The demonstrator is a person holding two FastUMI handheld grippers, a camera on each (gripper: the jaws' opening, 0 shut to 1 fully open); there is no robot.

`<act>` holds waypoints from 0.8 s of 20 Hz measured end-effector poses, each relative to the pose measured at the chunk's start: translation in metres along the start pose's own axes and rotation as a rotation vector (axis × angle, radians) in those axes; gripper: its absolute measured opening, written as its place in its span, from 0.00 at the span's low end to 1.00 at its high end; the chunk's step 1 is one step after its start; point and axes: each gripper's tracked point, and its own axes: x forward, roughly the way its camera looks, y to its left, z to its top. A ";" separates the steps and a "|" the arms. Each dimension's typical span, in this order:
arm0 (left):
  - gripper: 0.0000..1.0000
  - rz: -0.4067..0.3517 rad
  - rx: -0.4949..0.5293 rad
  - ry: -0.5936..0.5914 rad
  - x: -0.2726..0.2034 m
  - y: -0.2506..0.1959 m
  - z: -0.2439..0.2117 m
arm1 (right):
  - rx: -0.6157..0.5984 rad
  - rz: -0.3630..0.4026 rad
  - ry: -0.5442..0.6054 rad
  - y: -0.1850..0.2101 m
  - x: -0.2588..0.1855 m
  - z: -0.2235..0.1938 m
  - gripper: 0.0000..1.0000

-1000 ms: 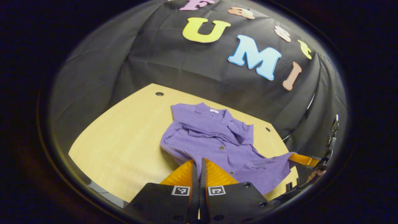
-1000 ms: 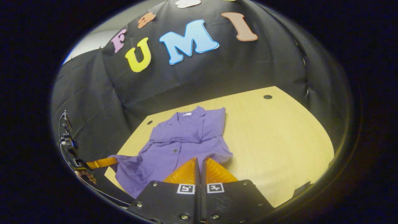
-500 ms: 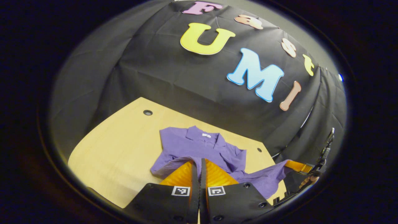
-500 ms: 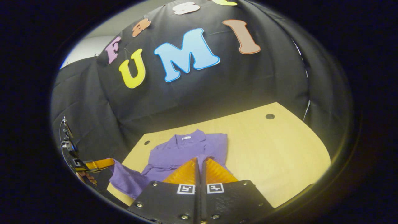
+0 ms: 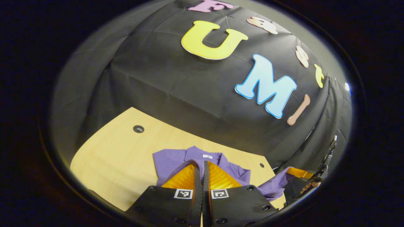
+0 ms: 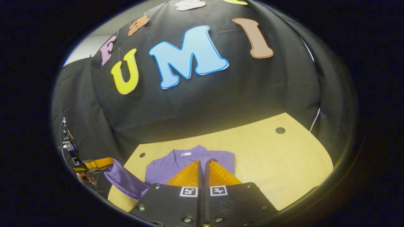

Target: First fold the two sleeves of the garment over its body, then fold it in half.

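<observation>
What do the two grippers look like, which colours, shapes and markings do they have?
Each gripper, left gripper and right gripper, has two orange, ribbed, wedge-shaped fingers on black plates with screws. Each plate carries a small square black-and-white marker. Seen from the side, the left gripper shows a black frame with thin cables.

Table (image 5: 113, 154): pale wood top, rounded edges, small dark round holes near its far corners (image 5: 138, 128) (image 6: 280, 130). Wall (image 5: 176, 91): black creased cloth, hung directly behind the table's far edge and wrapping both sides. Light: warm, falling brightest on the tabletop.
</observation>
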 end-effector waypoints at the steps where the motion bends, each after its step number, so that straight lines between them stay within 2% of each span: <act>1: 0.07 0.001 0.003 -0.005 0.010 0.003 0.009 | 0.009 -0.004 -0.007 -0.001 0.011 0.007 0.00; 5: 0.07 0.009 0.051 0.014 0.060 0.018 0.025 | 0.031 -0.048 -0.019 -0.014 0.051 0.029 0.00; 9: 0.06 0.021 0.122 0.044 0.112 0.029 0.026 | 0.065 -0.085 0.006 -0.028 0.092 0.033 0.00; 12: 0.06 0.028 0.162 0.072 0.147 0.037 0.015 | 0.058 -0.120 0.047 -0.042 0.123 0.024 0.00; 16: 0.07 0.078 0.192 0.111 0.192 0.068 -0.010 | 0.053 -0.188 0.120 -0.066 0.169 0.000 0.00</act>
